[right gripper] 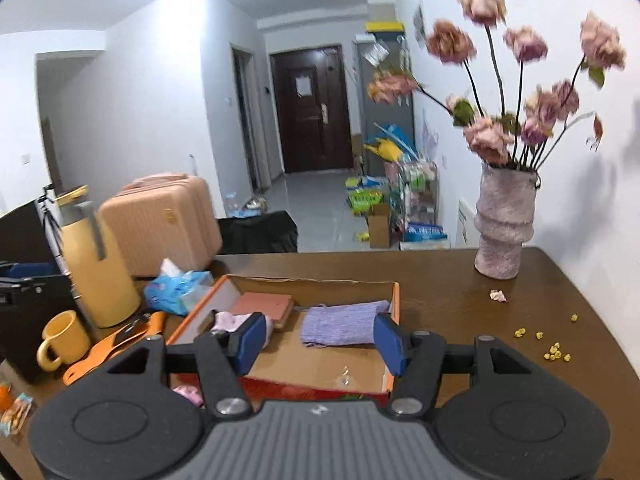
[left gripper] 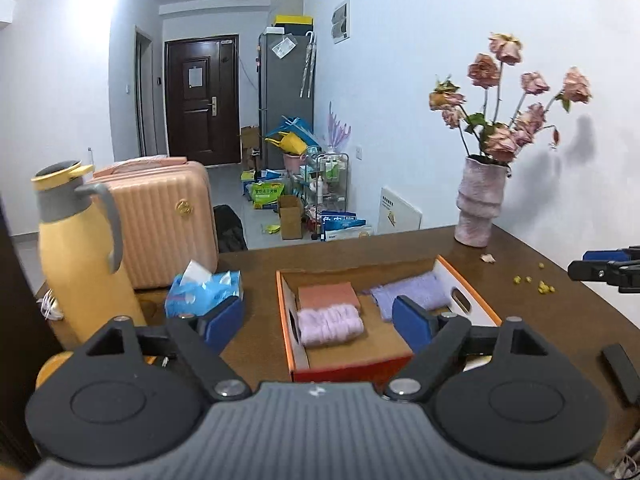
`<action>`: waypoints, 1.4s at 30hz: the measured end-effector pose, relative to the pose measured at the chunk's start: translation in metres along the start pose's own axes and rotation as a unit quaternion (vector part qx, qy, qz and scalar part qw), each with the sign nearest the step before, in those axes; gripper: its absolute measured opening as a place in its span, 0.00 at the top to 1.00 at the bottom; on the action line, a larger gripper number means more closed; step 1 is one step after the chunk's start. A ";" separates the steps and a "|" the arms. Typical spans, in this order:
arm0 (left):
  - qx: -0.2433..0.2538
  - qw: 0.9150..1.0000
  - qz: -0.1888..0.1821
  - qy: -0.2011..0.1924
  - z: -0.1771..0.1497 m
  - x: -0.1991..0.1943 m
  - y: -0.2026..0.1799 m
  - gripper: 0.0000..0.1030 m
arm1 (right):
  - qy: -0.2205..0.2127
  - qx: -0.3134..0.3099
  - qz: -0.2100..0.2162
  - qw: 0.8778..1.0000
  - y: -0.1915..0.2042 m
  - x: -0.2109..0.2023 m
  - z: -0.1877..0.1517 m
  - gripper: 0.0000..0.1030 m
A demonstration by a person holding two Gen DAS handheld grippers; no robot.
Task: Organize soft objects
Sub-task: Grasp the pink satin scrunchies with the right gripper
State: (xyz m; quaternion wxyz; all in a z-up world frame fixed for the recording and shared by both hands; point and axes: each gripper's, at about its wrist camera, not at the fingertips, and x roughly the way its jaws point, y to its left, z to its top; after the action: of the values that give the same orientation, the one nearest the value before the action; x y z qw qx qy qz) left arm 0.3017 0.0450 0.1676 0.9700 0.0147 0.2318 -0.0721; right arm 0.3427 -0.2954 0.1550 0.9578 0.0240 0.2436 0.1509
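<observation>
Three soft items are seen already laid in the orange box (right gripper: pixel 394 320): a pink roll (left gripper: pixel 331 325) at 9 o'clock, a coral pad (left gripper: pixel 328 295), a lilac cloth (right gripper: pixel 340 328) at 3 o'clock. Left gripper (left gripper: pixel 320 322) and right gripper (right gripper: pixel 320 342) are held wide open, empty; little appears left.

A tall yellow plastic jug with a grey handle (left gripper: pixel 80 256) stands at the left of the brown wooden table (right gripper: pixel 460 304). A yellow mug (right gripper: pixel 64 340) sits near its base, and a blue soft-pack of tissues (left gripper: pixel 204 292) lies just beside it. A ribbed pale-pink vase of wilted pink roses (right gripper: pixel 504 224) stands by the wall, small yellow scraps (right gripper: pixel 554 350) nearby. A peach ribbed suitcase (left gripper: pixel 168 220) stands behind the table.
</observation>
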 end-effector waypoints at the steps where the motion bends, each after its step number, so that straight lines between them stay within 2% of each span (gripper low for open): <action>1: -0.001 1.000 -0.006 -0.001 -0.008 -0.010 -0.002 0.19 | -0.009 -0.003 0.005 1.000 0.004 -0.014 -0.008 0.42; 4: -0.004 1.000 -0.020 -0.015 -0.039 -0.046 -0.008 0.19 | -0.027 -0.004 0.024 0.999 0.017 -0.049 -0.033 0.39; 8: -0.009 0.999 -0.014 -0.052 -0.090 -0.095 -0.017 0.18 | -0.054 -0.004 0.053 0.997 0.033 -0.097 -0.077 0.37; 10: -0.011 0.997 -0.014 -0.075 -0.117 -0.118 -0.019 0.15 | -0.072 -0.013 0.061 0.995 0.043 -0.121 -0.104 0.35; 13: -0.019 0.994 -0.004 -0.104 -0.160 -0.150 -0.028 0.12 | -0.096 -0.023 0.066 0.993 0.057 -0.149 -0.146 0.25; 17: -0.058 0.992 -0.013 -0.107 -0.198 -0.170 -0.032 0.11 | -0.097 -0.031 0.029 0.994 0.077 -0.163 -0.200 0.22; 19: -0.057 0.994 -0.020 -0.091 -0.200 -0.166 -0.032 0.11 | -0.082 -0.008 0.053 0.995 0.077 -0.162 -0.212 0.22; 21: -0.050 0.995 -0.014 -0.083 -0.199 -0.158 -0.032 0.11 | -0.059 -0.004 0.064 0.996 0.079 -0.156 -0.216 0.23; 22: -0.056 0.995 -0.012 -0.079 -0.199 -0.153 -0.029 0.11 | -0.052 -0.006 0.050 0.997 0.080 -0.153 -0.216 0.23; 24: -0.078 0.995 -0.025 -0.056 -0.203 -0.140 -0.023 0.11 | -0.054 -0.005 0.033 0.998 0.082 -0.149 -0.217 0.23; 26: -0.088 0.995 -0.039 -0.033 -0.206 -0.123 -0.018 0.11 | -0.055 0.002 0.039 0.998 0.082 -0.145 -0.220 0.23; 30: -0.091 0.994 -0.042 -0.033 -0.206 -0.079 -0.005 0.10 | -0.035 0.007 0.041 0.998 0.079 -0.120 -0.219 0.35; 32: -0.126 0.991 -0.041 -0.016 -0.204 -0.039 0.008 0.13 | -0.028 0.021 0.050 0.998 0.075 -0.097 -0.213 0.41; 34: -0.159 0.986 -0.042 0.006 -0.196 -0.003 0.018 0.24 | -0.017 0.034 0.055 0.998 0.073 -0.070 -0.204 0.51; 36: -0.175 0.984 -0.040 0.009 -0.180 0.028 0.026 0.26 | -0.001 0.045 0.056 0.997 0.072 -0.037 -0.194 0.69; 42: -0.181 0.981 -0.058 0.040 -0.125 0.119 0.032 0.28 | 0.038 0.053 0.065 0.996 0.079 0.065 -0.152 0.70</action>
State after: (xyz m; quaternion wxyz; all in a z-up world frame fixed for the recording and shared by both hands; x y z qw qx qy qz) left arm 0.3551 0.0682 0.0019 0.9406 -0.1721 0.2804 -0.0842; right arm 0.3033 -0.2048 0.0008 0.9336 0.0845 0.2849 0.2004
